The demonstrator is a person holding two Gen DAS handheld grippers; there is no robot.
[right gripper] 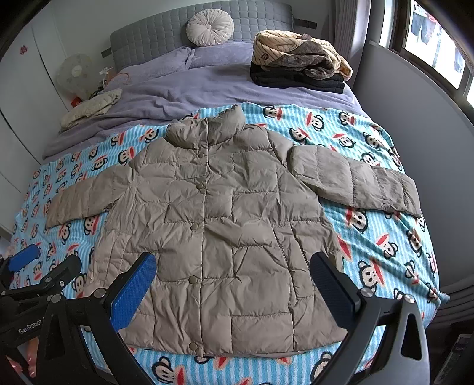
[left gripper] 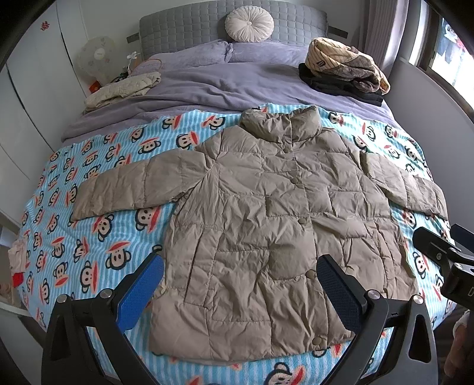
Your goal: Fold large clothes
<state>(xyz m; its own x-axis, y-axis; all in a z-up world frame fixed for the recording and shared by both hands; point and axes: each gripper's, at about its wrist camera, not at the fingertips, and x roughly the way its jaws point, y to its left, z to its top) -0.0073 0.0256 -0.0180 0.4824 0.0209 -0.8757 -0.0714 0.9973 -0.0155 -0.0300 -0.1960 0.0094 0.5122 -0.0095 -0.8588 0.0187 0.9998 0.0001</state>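
Note:
A beige quilted puffer jacket (left gripper: 260, 219) lies flat and buttoned, front up, on a blue monkey-print blanket (left gripper: 89, 237), both sleeves spread sideways. It also shows in the right wrist view (right gripper: 225, 231). My left gripper (left gripper: 240, 275) is open and empty, held above the jacket's hem near the bed's front edge. My right gripper (right gripper: 234, 275) is open and empty above the hem too. The right gripper's body shows at the right edge of the left wrist view (left gripper: 444, 254); the left gripper shows at the left edge of the right wrist view (right gripper: 35, 266).
A stack of folded clothes (left gripper: 343, 71) sits at the bed's back right, a cream garment (left gripper: 121, 88) at the back left. Purple bedding (left gripper: 225, 80), pillows and a round cushion (left gripper: 248, 23) lie by the grey headboard. A fan (left gripper: 96, 59) stands left; a window (right gripper: 438, 38) is right.

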